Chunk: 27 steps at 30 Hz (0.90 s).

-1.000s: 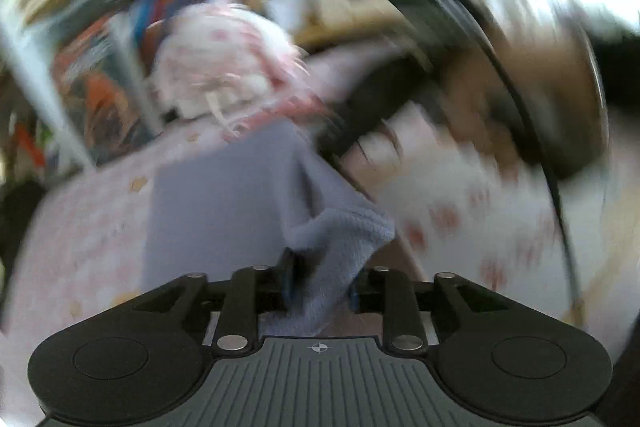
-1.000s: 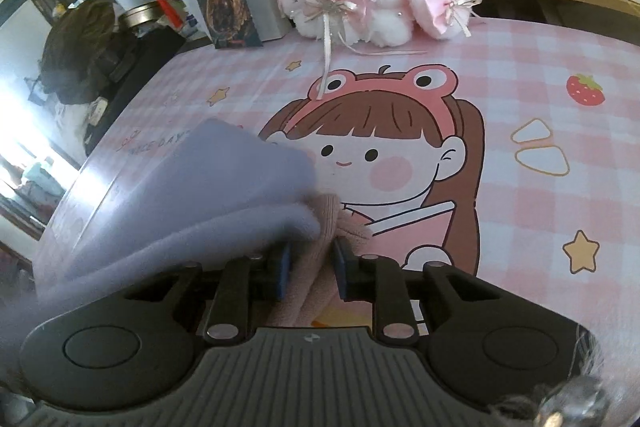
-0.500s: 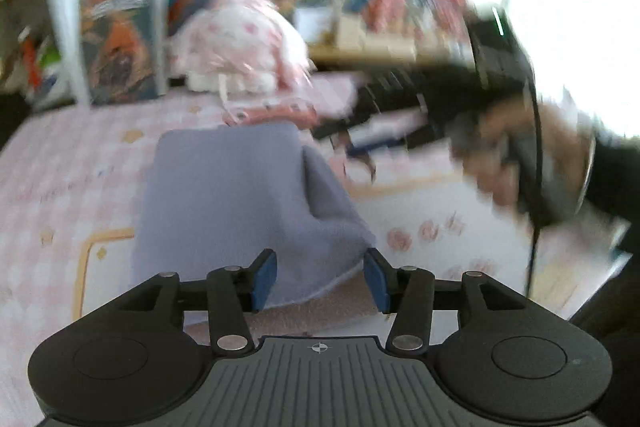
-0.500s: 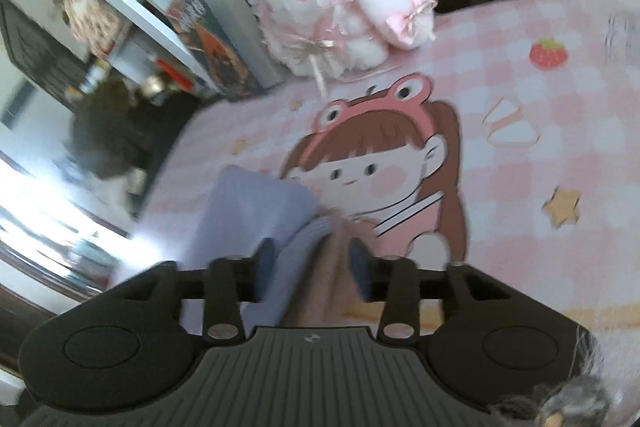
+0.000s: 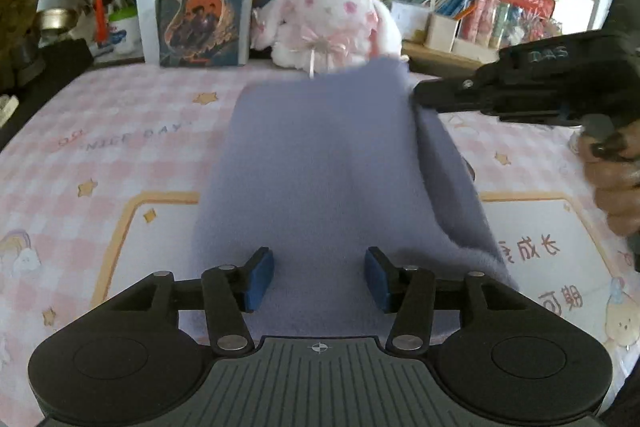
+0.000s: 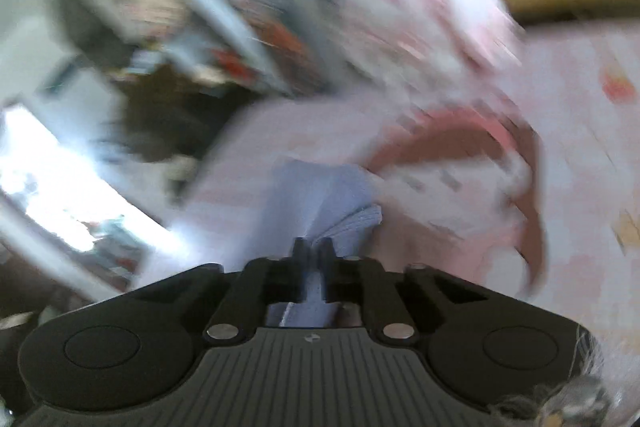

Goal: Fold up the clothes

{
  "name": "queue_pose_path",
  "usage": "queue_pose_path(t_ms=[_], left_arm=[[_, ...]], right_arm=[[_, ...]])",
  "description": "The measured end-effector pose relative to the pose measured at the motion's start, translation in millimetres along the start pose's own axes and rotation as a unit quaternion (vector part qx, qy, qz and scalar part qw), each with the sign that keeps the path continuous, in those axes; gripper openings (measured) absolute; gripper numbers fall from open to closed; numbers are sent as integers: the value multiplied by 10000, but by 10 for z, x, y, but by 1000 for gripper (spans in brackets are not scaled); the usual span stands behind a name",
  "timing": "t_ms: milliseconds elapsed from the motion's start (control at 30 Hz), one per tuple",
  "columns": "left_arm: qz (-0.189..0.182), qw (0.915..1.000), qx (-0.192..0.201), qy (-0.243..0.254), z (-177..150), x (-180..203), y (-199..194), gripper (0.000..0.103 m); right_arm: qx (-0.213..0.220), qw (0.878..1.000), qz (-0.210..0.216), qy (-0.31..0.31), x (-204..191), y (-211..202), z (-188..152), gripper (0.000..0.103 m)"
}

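Left wrist view: left gripper (image 5: 319,277), jaws just widened, hovers empty over the lavender fleece garment (image 5: 320,163) mid-frame; right gripper (image 5: 418,95), clamped on its upper-right corner, lifts it. Next: likely carry that corner across.

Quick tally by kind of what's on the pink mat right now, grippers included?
Lavender garment: 1
Plush rabbit: 1
Grippers: 2, left gripper open over the garment, right gripper shut on it
Total: 4
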<state>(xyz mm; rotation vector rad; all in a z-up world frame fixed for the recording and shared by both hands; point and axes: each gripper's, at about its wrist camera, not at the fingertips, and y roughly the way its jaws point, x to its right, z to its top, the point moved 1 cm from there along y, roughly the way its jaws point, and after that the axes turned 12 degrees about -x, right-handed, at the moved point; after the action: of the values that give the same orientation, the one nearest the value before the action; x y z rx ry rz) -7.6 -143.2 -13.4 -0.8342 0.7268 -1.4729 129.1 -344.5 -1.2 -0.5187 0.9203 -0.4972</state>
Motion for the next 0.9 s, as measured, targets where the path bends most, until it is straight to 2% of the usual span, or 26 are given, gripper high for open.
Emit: queue_pose_path(t_ms=[67, 100, 167, 233, 300, 333, 367, 467, 567, 600, 667, 700, 833, 900], left_arm=[[57, 9999, -21, 148, -21, 47, 1, 57], [89, 9997, -32, 220, -32, 71, -1, 58], [173, 9993, -51, 339, -52, 118, -15, 59], [183, 9992, -48, 341, -60, 115, -24, 59], [190, 9992, -46, 337, -64, 111, -37, 59], [170, 9994, -46, 304, -46, 102, -67, 59], [121, 9996, -25, 244, -19, 87, -114, 59], [-81, 9996, 271, 94, 27, 4, -309, 59], [-229, 9987, 446, -78, 56, -95, -409, 59], [-243, 9988, 392, -171, 60, -131, -384, 58], [-215, 9990, 226, -324, 42, -177, -292, 58], [-201, 9989, 107, -398, 18, -195, -223, 58], [-337, 9965, 183, -739, -88, -243, -156, 58], [-314, 9968, 159, -711, -107, -219, -136, 58]], right_arm=[[57, 9993, -92, -366, -74, -60, -59, 5], [-122, 9978, -537, -371, -44, 11, -71, 5], [-403, 9927, -1138, -85, 90, 118, -89, 7], [-287, 9939, -1035, 235, 160, 46, -130, 14], [-72, 9957, -854, 363, 95, -98, -174, 31], [3, 9967, -699, 406, 44, -159, -194, 50], [-44, 9983, -423, 409, -23, -174, -203, 60], [-447, 9982, 165, 362, -193, -108, -235, 59], [-746, 9965, 204, 324, -267, 88, -282, 56], [-900, 9954, 82, 322, -268, 184, -295, 51], [-1113, 9934, -149, 234, -263, 336, -313, 15], [-1137, 9932, -232, 117, -272, 371, -321, 13], [-625, 9949, -247, -755, -419, 147, -443, 11], [-412, 9927, -275, -1103, -456, 43, -522, 11]])
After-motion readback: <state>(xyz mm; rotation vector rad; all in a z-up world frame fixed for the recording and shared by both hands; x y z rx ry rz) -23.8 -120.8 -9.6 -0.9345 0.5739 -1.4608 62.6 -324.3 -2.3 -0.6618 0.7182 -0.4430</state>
